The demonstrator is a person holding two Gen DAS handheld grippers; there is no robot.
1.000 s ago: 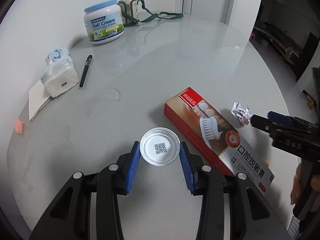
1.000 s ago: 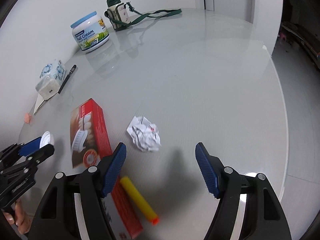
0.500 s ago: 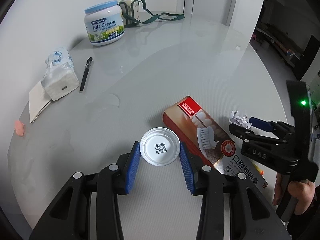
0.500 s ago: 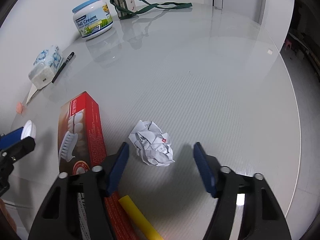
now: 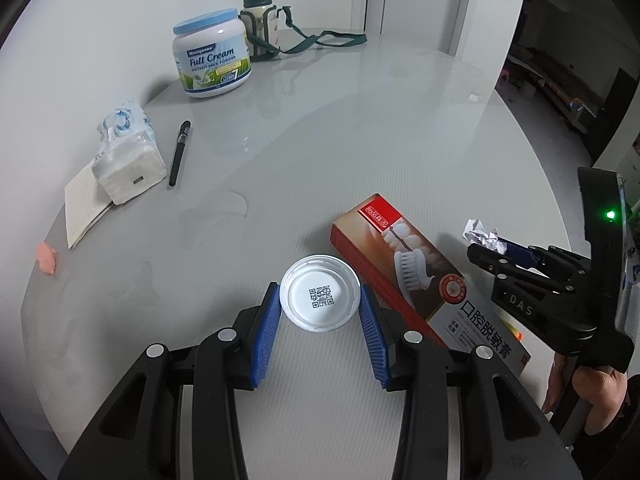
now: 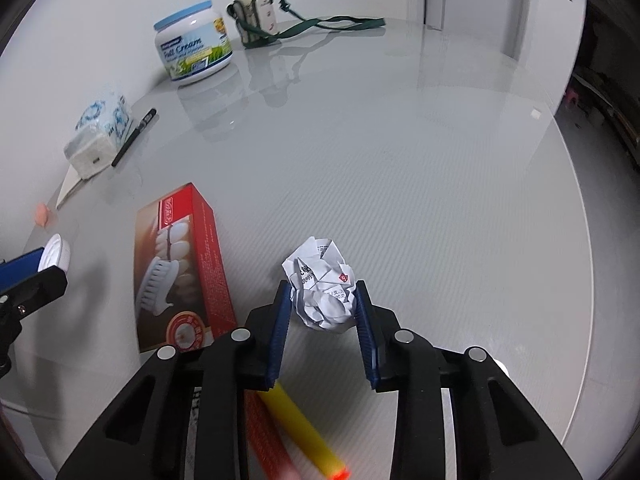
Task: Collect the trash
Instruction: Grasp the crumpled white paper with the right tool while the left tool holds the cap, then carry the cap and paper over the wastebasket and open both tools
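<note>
My left gripper (image 5: pixel 319 305) is shut on a white round lid (image 5: pixel 319 298) with a QR code, its blue pads touching both rims just above the grey table (image 5: pixel 360 128). In the right wrist view that lid (image 6: pixel 56 250) shows at the left edge. A crumpled white paper ball (image 6: pixel 322 282) sits between the blue pads of my right gripper (image 6: pixel 322 294). Its jaws are closing, and both pads touch the paper. From the left wrist view the paper ball (image 5: pixel 476 234) peeks out at the right gripper's tips.
A red toothpaste box (image 6: pixel 180 264) lies between the two grippers. A yellow foam dart (image 6: pixel 300 428) lies under the right gripper. Further back are a tissue pack (image 5: pixel 128 152), a black pen (image 5: pixel 179 152), a milk powder tub (image 5: pixel 212 54), a strapped bottle (image 5: pixel 260 20) and a pink scrap (image 5: pixel 46 258).
The right gripper came forward over the paper ball and its wide jaws narrowed onto it. The left gripper kept still with the lid.
</note>
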